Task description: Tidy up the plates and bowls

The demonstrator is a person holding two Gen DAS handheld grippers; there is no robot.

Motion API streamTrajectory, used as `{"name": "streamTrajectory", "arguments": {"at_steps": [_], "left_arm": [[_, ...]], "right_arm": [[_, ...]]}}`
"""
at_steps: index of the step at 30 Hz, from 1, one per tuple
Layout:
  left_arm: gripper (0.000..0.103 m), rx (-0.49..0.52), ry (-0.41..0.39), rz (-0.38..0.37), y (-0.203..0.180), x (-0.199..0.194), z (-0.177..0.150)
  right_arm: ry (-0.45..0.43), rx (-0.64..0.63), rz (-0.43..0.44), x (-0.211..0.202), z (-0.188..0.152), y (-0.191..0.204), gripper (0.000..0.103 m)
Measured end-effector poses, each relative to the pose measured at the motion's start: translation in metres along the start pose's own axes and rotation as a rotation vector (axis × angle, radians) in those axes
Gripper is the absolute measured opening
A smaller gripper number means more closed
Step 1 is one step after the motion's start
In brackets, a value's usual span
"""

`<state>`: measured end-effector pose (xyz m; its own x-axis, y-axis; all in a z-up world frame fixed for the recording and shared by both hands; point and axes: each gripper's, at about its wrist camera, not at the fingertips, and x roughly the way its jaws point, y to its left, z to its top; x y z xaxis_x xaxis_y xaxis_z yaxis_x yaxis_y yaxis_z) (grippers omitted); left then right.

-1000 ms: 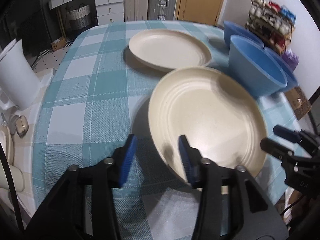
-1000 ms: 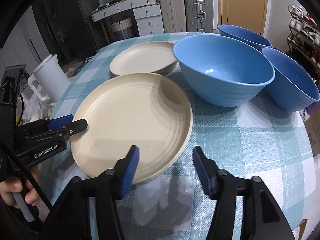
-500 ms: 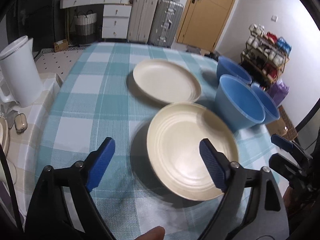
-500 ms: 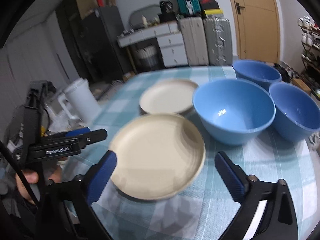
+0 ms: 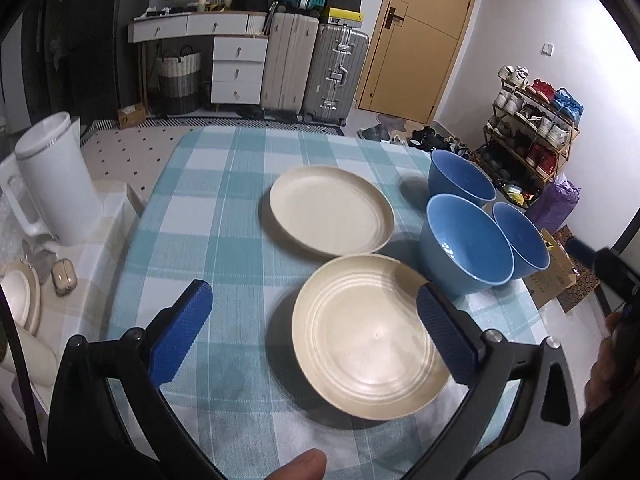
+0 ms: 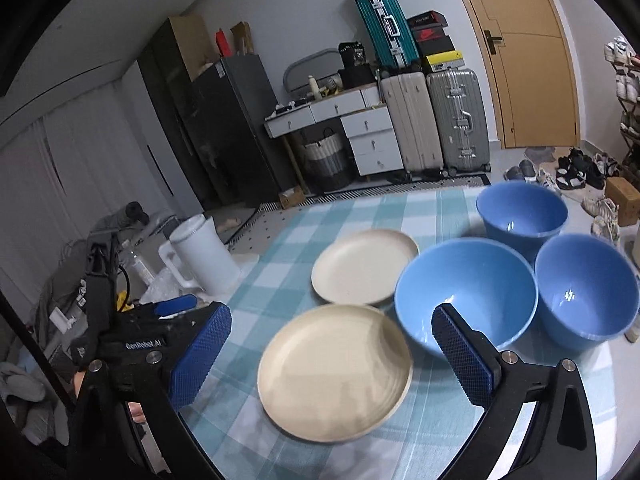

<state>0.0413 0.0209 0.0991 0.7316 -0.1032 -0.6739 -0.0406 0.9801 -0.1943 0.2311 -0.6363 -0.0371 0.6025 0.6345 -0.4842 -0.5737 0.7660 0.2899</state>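
two cream plates and three blue bowls sit on the counter [image 5: 192, 216], which wears a teal and white checked cloth. largest of the dishes is the near bowl [image 6: 466, 294], standing upright just right of the plates, with the far bowl [image 6: 522, 210] behind it and the right bowl [image 6: 586, 290] beside it; the three crowd close together, though whether their rims touch is hard to tell. the near plate [image 6: 334, 372] lies flat at the front of the counter, free of any grip. the far plate [image 6: 364, 266] lies flat behind it, their rims close or just overlapping. a white jug [image 5: 54, 180] stands off the left edge of the counter on a lower surface.

the left tool [image 5: 314, 330] hangs above the near plate, its jaws opening and already wide, with nothing pressed between its blue pads [image 5: 180, 330]; the plate only shows beneath the gap. the right tool [image 6: 330, 362] hangs over the same plate from the other side, jaws spread wide and empty. a fingertip [image 5: 298, 468] shows at the bottom edge of the left wrist view.
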Motion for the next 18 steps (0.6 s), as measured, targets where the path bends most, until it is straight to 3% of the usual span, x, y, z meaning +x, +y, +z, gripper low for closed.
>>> {"name": "streamTrajectory", "arguments": {"at_steps": [11,18], "left_arm": [[0.102,-0.041,0.010,-0.008,0.006,0.014,0.027],[0.102,-0.057,0.013,0.003,0.015,0.028,0.046]], "right_arm": [[-0.017,-0.012,-0.001,0.005,0.042,-0.007,0.102],[0.020,0.005,0.004,0.028,0.060,-0.016,0.102]]}}
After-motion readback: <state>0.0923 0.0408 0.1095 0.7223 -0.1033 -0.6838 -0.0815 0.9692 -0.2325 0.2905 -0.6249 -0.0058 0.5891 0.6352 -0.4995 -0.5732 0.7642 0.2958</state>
